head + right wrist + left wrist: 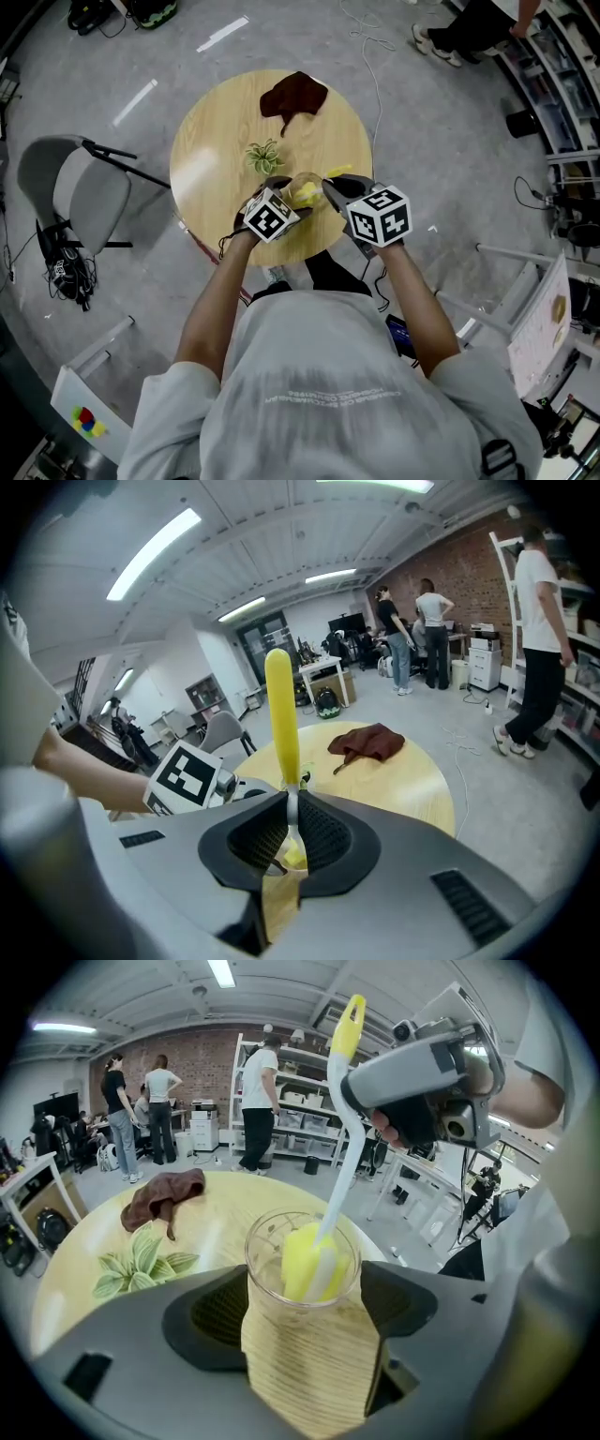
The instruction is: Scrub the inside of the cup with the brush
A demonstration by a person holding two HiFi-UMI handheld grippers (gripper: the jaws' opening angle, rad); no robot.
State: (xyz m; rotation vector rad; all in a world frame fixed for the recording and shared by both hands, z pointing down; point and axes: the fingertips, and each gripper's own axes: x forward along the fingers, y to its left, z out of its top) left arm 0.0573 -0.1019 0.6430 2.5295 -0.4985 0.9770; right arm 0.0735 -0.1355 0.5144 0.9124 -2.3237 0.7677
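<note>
Cup [307, 1372]: clear, yellow brush [306, 1260] head inside | left gripper [305, 1314]: clamped round cup | right gripper [290, 832]: pinched brush handle | table [217, 1211]: beneath cup

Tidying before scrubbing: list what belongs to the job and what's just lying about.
In the job: glass cup, in the left gripper; yellow brush, in the right gripper, head inside the cup.
Lying about: brown cloth, small green plant, on the round table; grey chair.
</note>
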